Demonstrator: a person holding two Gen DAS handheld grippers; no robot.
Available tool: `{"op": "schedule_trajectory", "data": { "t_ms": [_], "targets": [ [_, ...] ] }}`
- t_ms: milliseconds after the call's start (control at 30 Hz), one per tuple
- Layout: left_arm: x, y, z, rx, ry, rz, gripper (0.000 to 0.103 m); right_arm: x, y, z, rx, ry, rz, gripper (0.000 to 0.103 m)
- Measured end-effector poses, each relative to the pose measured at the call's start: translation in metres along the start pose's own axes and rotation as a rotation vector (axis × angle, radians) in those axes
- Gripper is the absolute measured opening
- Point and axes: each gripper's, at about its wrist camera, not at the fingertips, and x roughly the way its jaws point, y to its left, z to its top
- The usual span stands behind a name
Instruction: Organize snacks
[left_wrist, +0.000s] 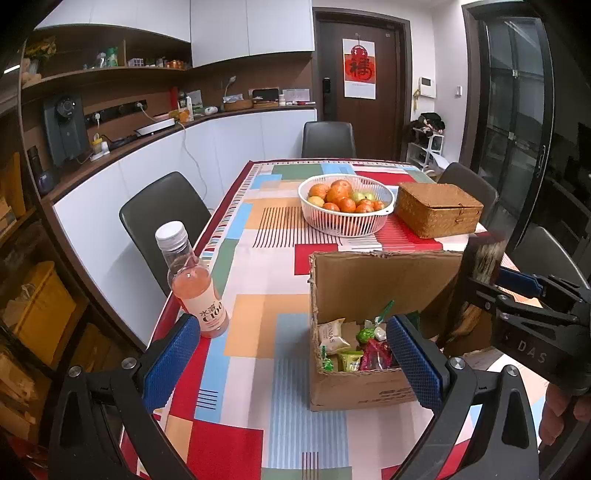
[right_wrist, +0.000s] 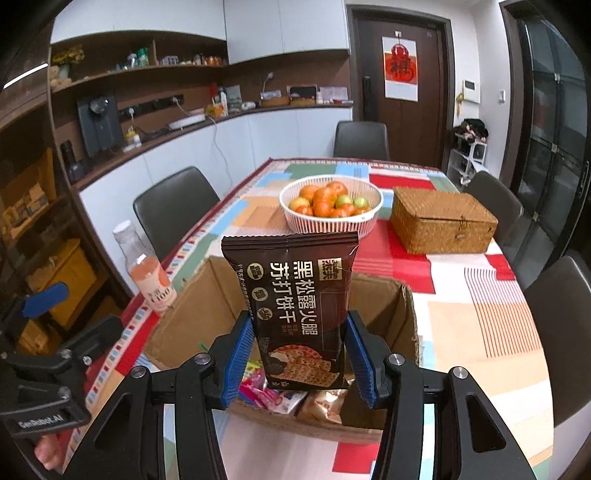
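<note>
An open cardboard box (left_wrist: 369, 280) (right_wrist: 384, 299) stands on the patterned table and holds several small wrapped snacks (left_wrist: 354, 350) (right_wrist: 273, 395). My right gripper (right_wrist: 297, 354) is shut on a dark brown cracker packet (right_wrist: 295, 299) and holds it upright above the box; the gripper and packet also show at the right of the left wrist view (left_wrist: 484, 258). My left gripper (left_wrist: 291, 354) is open and empty, low over the table to the left of the box. It also shows in the right wrist view (right_wrist: 44, 299).
A pink drink bottle (left_wrist: 195, 288) (right_wrist: 147, 273) stands near the table's left edge. A white basket of fruit (left_wrist: 345, 205) (right_wrist: 330, 205) and a wicker box (left_wrist: 437, 208) (right_wrist: 441, 221) sit further back. Dark chairs (left_wrist: 159, 221) surround the table.
</note>
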Motion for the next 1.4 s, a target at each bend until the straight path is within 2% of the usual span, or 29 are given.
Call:
{"op": "schedule_trajectory", "data": {
  "t_ms": [167, 400, 733, 867, 1200, 1400],
  "targets": [
    [0.001, -0.001, -0.002, 0.001, 0.006, -0.004, 0.103, 0.004, -0.003, -0.003, 0.001, 0.007, -0.033, 0.061],
    [-0.014, -0.005, -0.008, 0.009, -0.021, -0.017, 0.103, -0.014, -0.003, -0.016, -0.001, -0.015, -0.048, 0.066],
    [-0.065, -0.023, -0.035, 0.050, -0.098, -0.057, 0.103, -0.078, -0.003, -0.053, 0.001, -0.101, -0.106, 0.073],
    [-0.085, -0.029, -0.049, 0.062, -0.113, -0.082, 0.103, -0.107, -0.005, -0.071, 0.043, -0.151, -0.136, 0.081],
    [-0.128, -0.038, -0.089, 0.072, -0.143, -0.104, 0.103, -0.156, 0.001, -0.122, 0.057, -0.187, -0.170, 0.086],
    [-0.149, -0.041, -0.110, 0.083, -0.149, -0.114, 0.103, -0.173, 0.003, -0.144, 0.071, -0.188, -0.153, 0.086]
  ]
}}
